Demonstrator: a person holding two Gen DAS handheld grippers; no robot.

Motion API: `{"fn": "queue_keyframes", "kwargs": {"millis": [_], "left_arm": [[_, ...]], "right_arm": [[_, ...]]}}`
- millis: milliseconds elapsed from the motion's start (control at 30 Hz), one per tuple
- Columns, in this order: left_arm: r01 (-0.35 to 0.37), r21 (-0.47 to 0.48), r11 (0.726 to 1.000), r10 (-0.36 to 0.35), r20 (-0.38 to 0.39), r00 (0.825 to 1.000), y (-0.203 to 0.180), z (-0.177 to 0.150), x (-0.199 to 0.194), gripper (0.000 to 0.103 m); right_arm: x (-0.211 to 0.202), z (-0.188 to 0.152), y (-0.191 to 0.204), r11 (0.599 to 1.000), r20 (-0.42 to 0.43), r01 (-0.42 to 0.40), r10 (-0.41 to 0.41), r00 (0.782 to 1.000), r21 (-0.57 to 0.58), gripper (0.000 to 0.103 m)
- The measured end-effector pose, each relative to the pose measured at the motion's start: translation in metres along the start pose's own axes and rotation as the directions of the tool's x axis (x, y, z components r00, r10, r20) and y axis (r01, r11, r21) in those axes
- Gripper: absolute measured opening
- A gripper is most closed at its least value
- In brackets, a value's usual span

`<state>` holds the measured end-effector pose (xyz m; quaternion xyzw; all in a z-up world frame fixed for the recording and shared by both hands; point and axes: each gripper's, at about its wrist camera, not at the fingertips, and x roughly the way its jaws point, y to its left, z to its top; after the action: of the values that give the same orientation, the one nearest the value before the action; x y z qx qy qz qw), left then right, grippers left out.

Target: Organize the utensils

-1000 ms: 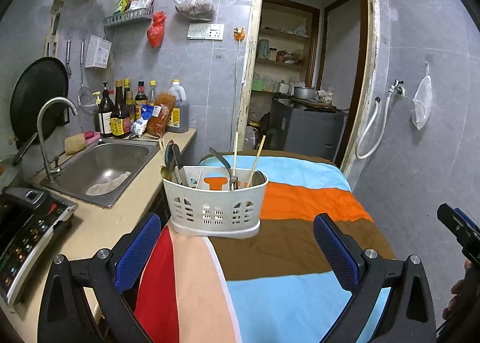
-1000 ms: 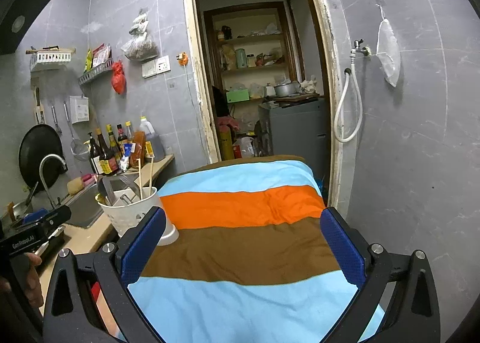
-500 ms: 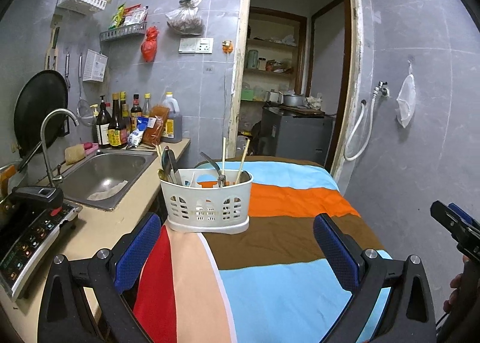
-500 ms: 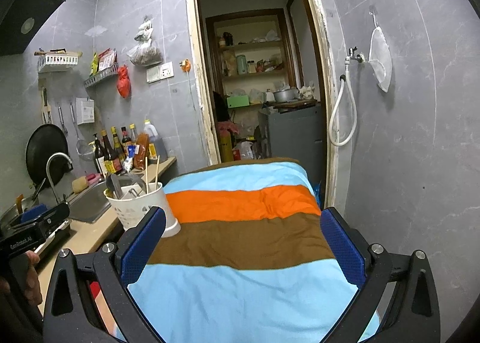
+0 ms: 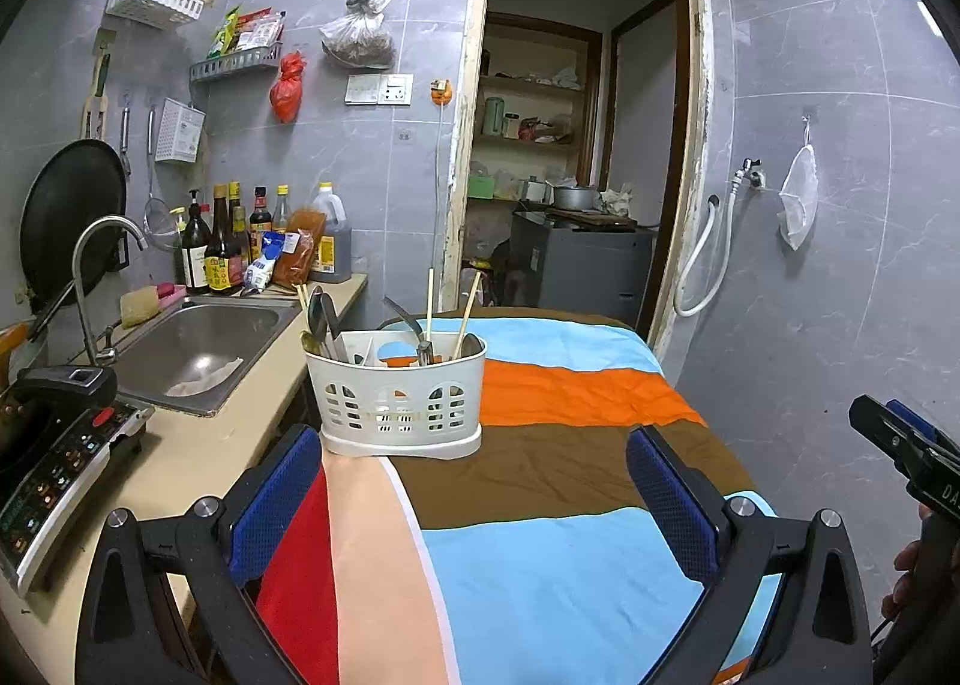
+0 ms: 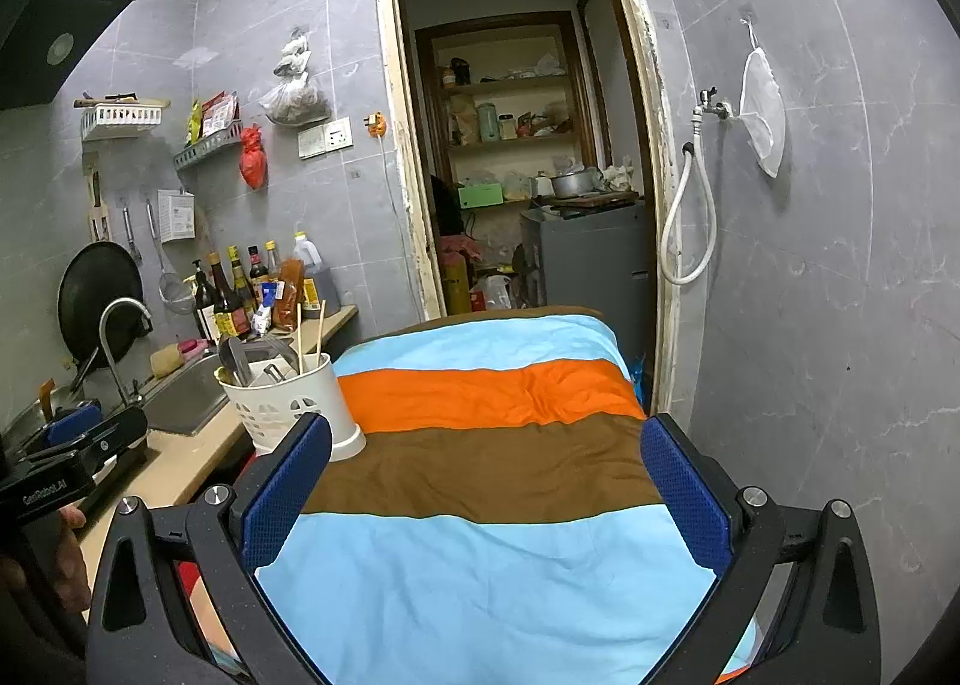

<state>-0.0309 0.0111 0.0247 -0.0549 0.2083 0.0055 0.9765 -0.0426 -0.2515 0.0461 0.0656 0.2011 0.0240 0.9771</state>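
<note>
A white slotted utensil caddy (image 5: 396, 397) stands on the left part of the striped cloth (image 5: 540, 481). It holds chopsticks (image 5: 465, 313), spoons (image 5: 321, 319) and other utensils, all upright. In the right wrist view the caddy (image 6: 288, 403) is at the left, partly behind the left finger. My left gripper (image 5: 480, 499) is open above the cloth, short of the caddy, with nothing between its blue pads (image 5: 273, 499). My right gripper (image 6: 486, 499) is open too, over the middle of the cloth, and empty.
A steel sink (image 5: 198, 343) with a faucet (image 5: 96, 265) lies left of the table, and an induction cooker (image 5: 54, 457) sits nearer. Sauce bottles (image 5: 240, 247) line the wall. A doorway (image 5: 576, 175) opens behind the table. A tiled wall (image 5: 828, 265) bounds the right.
Both grippers have drawn back and tilted upward, so the caddy and table appear lower and farther. Both stay open and empty. The caddy has not moved.
</note>
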Motion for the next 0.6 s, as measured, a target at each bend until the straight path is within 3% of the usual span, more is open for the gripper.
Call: {"fn": "queue_keyframes", "kwargs": {"millis": [600], "left_arm": [[0.0,-0.001,1.0,0.0,0.0,1.0,-0.0009,0.0001,0.0,0.102]], "right_arm": [[0.0004,0.0013,-0.0008,1.0,-0.002,-0.001,0.001,1.0,0.001,0.101]]}}
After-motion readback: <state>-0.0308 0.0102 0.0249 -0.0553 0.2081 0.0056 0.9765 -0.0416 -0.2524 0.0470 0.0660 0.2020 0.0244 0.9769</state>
